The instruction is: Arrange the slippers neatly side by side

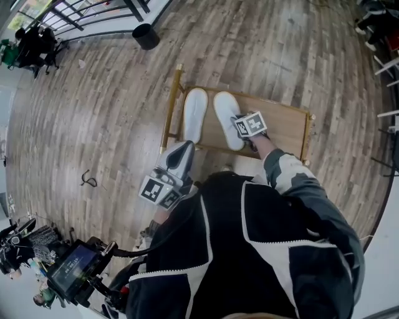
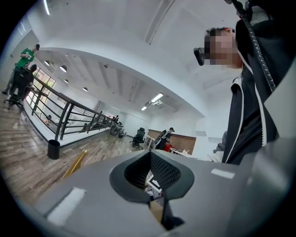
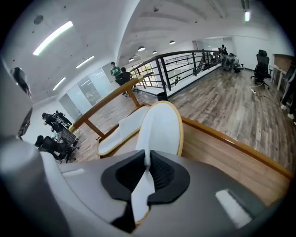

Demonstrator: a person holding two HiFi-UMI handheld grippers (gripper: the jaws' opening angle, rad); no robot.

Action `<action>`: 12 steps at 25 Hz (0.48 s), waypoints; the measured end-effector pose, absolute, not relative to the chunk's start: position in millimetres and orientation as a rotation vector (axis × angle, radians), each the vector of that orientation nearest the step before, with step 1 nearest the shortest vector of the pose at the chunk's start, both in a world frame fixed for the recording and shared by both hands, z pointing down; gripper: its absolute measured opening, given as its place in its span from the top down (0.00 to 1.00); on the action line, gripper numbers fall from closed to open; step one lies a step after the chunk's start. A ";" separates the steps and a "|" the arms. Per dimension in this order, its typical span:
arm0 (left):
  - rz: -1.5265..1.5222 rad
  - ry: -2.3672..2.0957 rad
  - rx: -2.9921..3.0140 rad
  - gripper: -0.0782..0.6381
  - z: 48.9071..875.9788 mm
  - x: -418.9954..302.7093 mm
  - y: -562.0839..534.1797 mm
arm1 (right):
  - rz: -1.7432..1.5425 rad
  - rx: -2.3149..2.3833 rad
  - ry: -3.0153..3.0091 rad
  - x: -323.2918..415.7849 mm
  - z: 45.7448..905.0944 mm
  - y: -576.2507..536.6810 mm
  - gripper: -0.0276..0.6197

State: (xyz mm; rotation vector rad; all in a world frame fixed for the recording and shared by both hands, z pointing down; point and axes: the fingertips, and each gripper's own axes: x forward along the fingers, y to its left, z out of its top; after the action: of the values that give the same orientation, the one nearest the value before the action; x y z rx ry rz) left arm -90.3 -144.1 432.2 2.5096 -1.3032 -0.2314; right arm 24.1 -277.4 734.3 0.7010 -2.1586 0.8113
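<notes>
**Right claw clamped on right slipper's heel edge; pair on wooden platform**

The right slipper (image 1: 227,118) is white with a tan sole edge. It lies on the low wooden platform (image 1: 283,124) with its toe pointing away from the person. It is angled slightly, so its heel sits further from its mate than its toe does.

The left slipper (image 1: 194,114) lies straight, just beside it on the same platform. The head view shows a narrow gap between the two.

The right gripper (image 3: 147,169) has its jaws pinched on the thin white rim at the right slipper's heel end, and the fabric stands up between the pads. In the head view its marker cube (image 1: 251,124) covers that heel.

The left gripper (image 2: 155,178) has its jaws together with nothing between them. It is held back near the person's jacket (image 1: 249,249) (well clear of the platform).

A brass-coloured frame (image 1: 169,106) rims the platform, and the person's body hides its near edge.

Around it is plank floor (image 1: 112,106). There is a black bin (image 1: 146,36) by a dark railing (image 1: 81,19), and a small black looped item (image 1: 88,180) lies on the floor to the left.
</notes>
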 end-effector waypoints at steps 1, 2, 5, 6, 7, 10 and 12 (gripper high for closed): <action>-0.210 -1.296 2.515 0.87 434.9 -88.2 -143.9 | 0.804 0.704 -2.188 23.6 726.0 -275.1 0.92; -0.193 -1.284 2.521 0.87 436.9 -85.1 -143.4 | 0.793 0.704 -2.220 22.6 716.8 -273.0 0.92; -0.202 -1.236 2.544 0.87 433.2 -73.3 -143.8 | 0.737 0.700 -2.337 18.1 682.1 -264.9 0.92; -0.217 -1.220 2.551 0.87 430.2 -69.6 -144.4 | 0.714 0.703 -2.376 17.0 668.8 -261.1 0.92; -0.230 -1.206 2.555 0.87 427.5 -66.4 -145.2 | 0.693 0.707 -2.414 16.3 655.1 -257.1 0.92; -0.259 -1.170 2.565 0.87 421.6 -58.5 -146.6 | 0.647 0.734 -2.515 17.9 613.7 -244.9 0.92; -0.233 -1.172 2.577 0.87 424.3 -57.9 -147.1 | 0.624 0.766 -2.582 22.0 584.4 -236.0 0.92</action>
State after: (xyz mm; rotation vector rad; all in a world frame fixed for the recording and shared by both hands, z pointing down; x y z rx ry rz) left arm -57.9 -147.1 424.3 2.5774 -1.1724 -0.2329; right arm 22.0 -236.0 584.4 0.7659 -2.5823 0.6238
